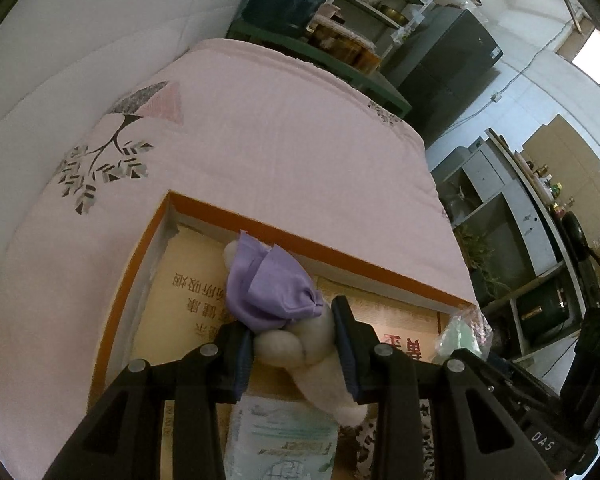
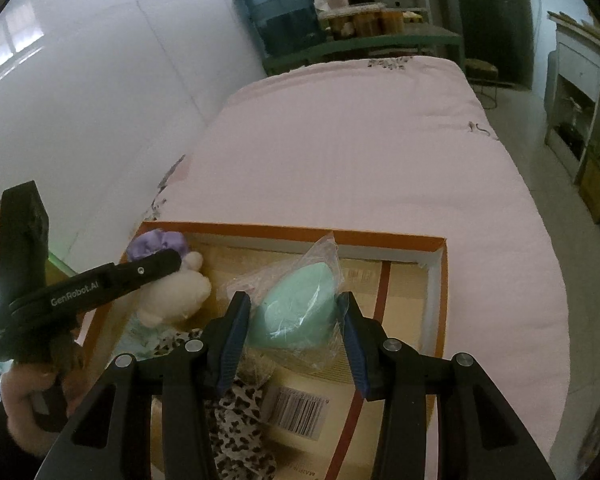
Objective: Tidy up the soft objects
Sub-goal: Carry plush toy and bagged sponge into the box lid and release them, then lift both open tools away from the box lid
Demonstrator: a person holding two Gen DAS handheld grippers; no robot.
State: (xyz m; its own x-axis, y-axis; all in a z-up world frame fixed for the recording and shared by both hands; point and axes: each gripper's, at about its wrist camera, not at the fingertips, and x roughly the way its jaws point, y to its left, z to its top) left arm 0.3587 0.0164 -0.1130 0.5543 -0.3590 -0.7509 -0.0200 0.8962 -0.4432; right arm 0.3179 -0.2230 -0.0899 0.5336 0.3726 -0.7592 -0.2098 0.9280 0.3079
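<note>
Your left gripper clamps the plush; your right gripper clamps the bagged sponge. Both hang over the box on the bed. Tissue pack and leopard cloth already inside. Left: release both.

Bed with an open box on it

The bed wears a pale pink quilt, smooth, with a grey-and-pink leaf print toward 10 o'clock in the left wrist view. One thing lies directly on it: a shallow orange-rimmed cardboard box, open, at the near end toward 6 o'clock, holding soft items.
</note>
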